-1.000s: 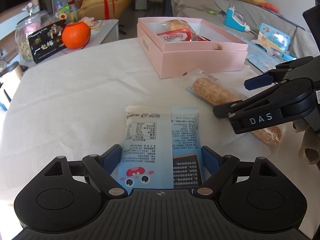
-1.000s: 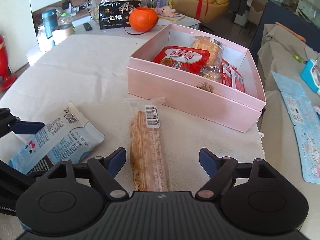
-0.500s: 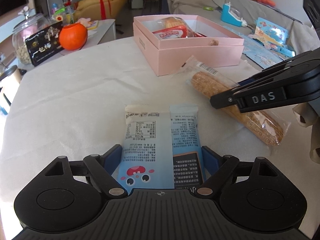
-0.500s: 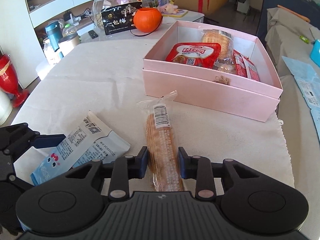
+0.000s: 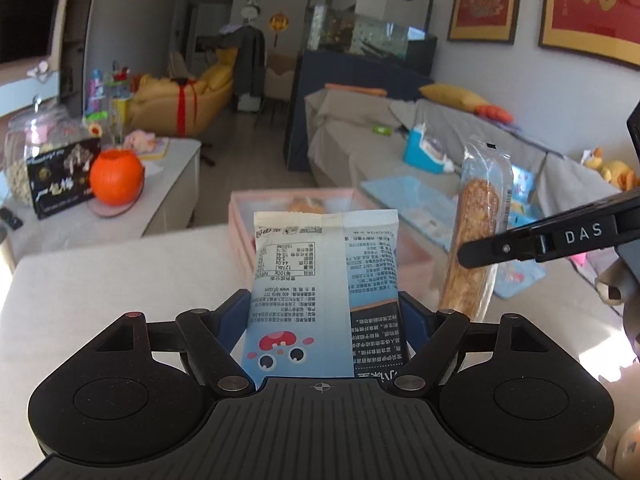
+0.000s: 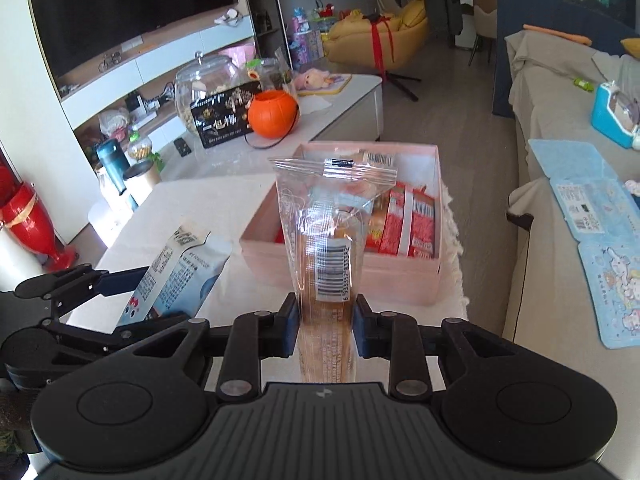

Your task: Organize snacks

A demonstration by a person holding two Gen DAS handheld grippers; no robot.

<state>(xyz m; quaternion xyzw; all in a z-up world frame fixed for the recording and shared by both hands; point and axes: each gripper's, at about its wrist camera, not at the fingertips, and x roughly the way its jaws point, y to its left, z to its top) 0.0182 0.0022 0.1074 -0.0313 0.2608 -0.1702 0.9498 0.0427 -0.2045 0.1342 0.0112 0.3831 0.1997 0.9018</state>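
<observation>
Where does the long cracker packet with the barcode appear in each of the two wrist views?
Left wrist view: the cracker packet stands upright at right, pinched by the right gripper.
Right wrist view: the packet is centre, between the pads, in front of the pink box.
Shared landmark: the orange pumpkin pot.

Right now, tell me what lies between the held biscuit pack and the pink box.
Nothing: in the right wrist view only bare tablecloth runs from the biscuit pack in the right gripper to the pink box.
</observation>
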